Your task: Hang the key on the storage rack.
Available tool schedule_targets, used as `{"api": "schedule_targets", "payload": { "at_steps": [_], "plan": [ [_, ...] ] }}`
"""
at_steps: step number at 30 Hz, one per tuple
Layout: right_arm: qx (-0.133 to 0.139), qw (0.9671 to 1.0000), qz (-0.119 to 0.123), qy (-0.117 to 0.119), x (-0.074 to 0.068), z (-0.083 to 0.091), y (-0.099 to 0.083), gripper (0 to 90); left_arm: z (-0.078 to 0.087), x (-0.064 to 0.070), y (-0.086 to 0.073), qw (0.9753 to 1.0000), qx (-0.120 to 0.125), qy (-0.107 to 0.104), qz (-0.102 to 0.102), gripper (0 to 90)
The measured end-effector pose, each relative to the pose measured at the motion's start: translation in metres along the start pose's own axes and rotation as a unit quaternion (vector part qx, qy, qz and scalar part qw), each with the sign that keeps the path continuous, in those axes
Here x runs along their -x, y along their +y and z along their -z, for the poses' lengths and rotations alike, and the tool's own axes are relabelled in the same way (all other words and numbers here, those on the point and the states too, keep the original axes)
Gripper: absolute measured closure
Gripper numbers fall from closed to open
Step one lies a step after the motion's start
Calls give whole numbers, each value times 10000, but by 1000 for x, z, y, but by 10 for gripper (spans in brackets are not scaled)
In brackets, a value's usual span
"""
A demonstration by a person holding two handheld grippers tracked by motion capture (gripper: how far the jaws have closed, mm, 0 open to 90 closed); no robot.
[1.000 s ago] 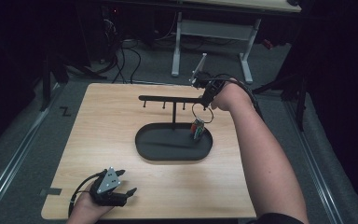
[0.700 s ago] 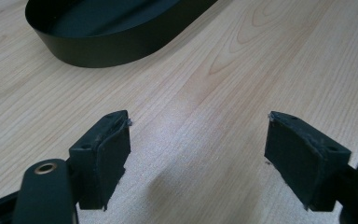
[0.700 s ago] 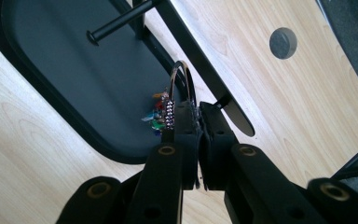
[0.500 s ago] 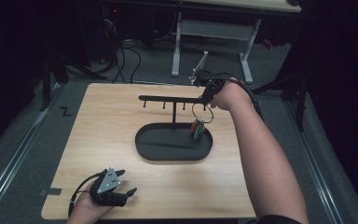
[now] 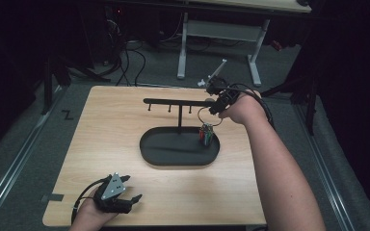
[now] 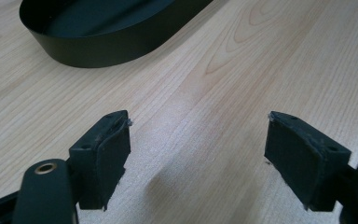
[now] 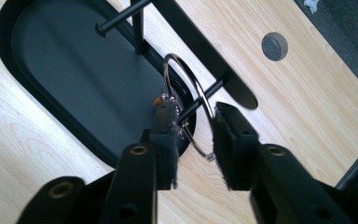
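Ring at the rack's peg, right gripper around it

Ring (image 7: pixel 186 93) of bright metal hung looped over the outermost peg (image 7: pixel 200 100) of a black rack, directly ahead of the right gripper (image 7: pixel 193 135). That gripper's jaws stood a little apart, one on either side of the ring's lower arc; the wire passed through the gap, and whether either pad touched it could not be told. A small bunch of coloured pieces (image 5: pixel 207 134) dangled from the ring below the gripper, red and green among them, hanging over the near end of the oval black tray (image 5: pixel 173 151) that forms the rack's base. In the high view the right gripper (image 5: pixel 217 103) sat at the end of the rack's crossbar (image 5: pixel 173 101), with the person's right hand (image 5: pixel 241 110) just behind it and the forearm running back toward the bottom edge. Beyond the gripper's jaws, past the crossbar, a round grey plug (image 7: pixel 274 45) lay set in the wooden table (image 5: pixel 125 139).

The left gripper (image 5: pixel 120 195) rested low on the table, well apart from the rack and at the person's near edge. Its jaws were wide apart with nothing between them, bare wood showing under the gap. Ahead of it and off to its left curved the outer wall of the tray (image 6: pixel 121 46). A grey three-cornered plate (image 5: pixel 114 185) topped this gripper.
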State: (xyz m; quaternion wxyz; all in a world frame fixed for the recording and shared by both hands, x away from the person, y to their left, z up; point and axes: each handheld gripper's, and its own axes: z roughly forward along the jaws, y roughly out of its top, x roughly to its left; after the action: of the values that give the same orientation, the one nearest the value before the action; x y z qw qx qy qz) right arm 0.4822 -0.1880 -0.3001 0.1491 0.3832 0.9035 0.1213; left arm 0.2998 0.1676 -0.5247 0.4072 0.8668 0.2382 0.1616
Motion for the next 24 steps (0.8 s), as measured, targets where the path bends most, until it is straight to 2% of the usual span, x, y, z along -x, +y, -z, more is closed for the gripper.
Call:
{"api": "schedule_targets", "payload": {
  "at_steps": [3,10,16,24],
  "plan": [
    [72,10000,-7,-12,-1,1,-8,603,-1,1,1,10000,8,-9,-17,228],
    [258,9997,-24,-49,-10,5,-26,550,-5,2,2,10000,7,-66,-41,227],
    [457,9988,42,-191,-24,4,-41,523,-6,4,3,9999,-40,-76,-85,226],
    [881,9953,-98,-393,-47,-5,-60,486,-8,4,3,9999,-37,-84,-79,226]
  ]
}}
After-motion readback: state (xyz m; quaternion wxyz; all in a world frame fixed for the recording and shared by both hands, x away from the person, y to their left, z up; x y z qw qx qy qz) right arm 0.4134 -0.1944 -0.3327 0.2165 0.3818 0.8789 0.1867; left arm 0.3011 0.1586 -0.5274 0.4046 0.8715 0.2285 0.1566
